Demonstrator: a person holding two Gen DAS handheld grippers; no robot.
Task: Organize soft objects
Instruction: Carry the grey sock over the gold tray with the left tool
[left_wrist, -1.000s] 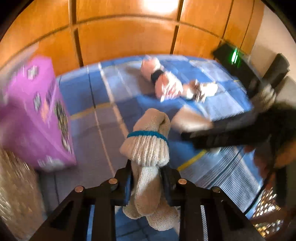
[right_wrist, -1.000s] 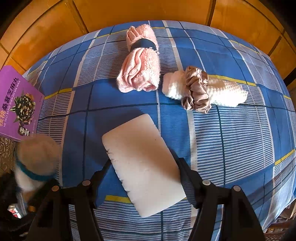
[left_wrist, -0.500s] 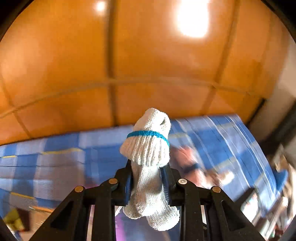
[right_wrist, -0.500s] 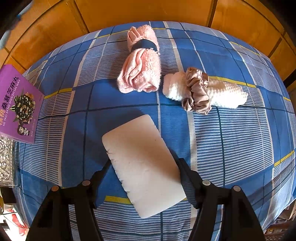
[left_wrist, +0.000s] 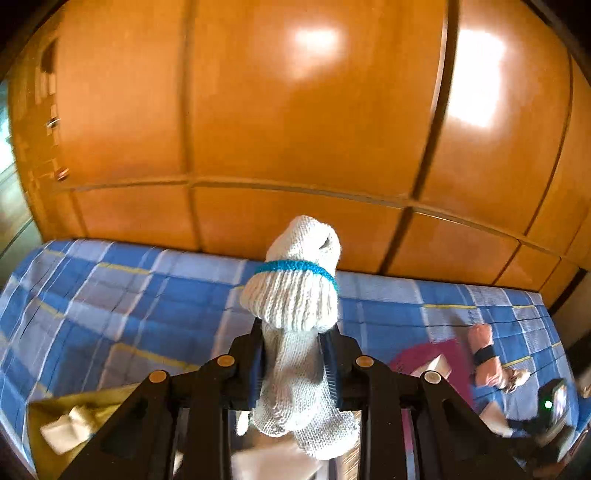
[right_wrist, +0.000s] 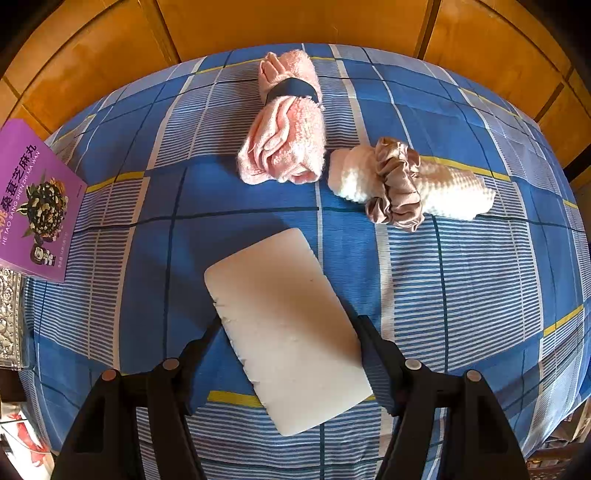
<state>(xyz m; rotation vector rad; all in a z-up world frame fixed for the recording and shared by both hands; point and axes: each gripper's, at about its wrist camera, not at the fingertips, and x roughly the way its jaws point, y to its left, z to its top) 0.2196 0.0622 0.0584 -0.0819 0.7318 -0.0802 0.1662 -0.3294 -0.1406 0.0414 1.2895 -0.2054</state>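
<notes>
Since a second ago the left gripper (left_wrist: 293, 363) has swung away from the purple box and the right-hand tool, carrying its load with it, so that its camera now looks across the blue checked bedspread (left_wrist: 122, 295) toward the orange wooden panelling (left_wrist: 295, 122); the right gripper (right_wrist: 288, 332) has kept its place. The knitted white sock bundle (left_wrist: 295, 295), bound with a teal band (left_wrist: 295, 266), is clamped between the left gripper's fingers, its rolled top standing above them and its loose ends hanging below; low at the right of that view, blurred, lie a magenta shape and the pink towel roll (left_wrist: 485, 360).

In the right wrist view the white foam block (right_wrist: 286, 328) lies slantwise on the bedspread between the right gripper's fingers, which stand wide apart at its two long edges; whether they press on it I cannot tell. Beyond it lies the pink towel roll with a dark band round it, and just beside that a white cloth roll (right_wrist: 450, 190) ringed by a beige scrunchie (right_wrist: 397, 184); the purple box (right_wrist: 35, 199) sits well apart at the left edge.
</notes>
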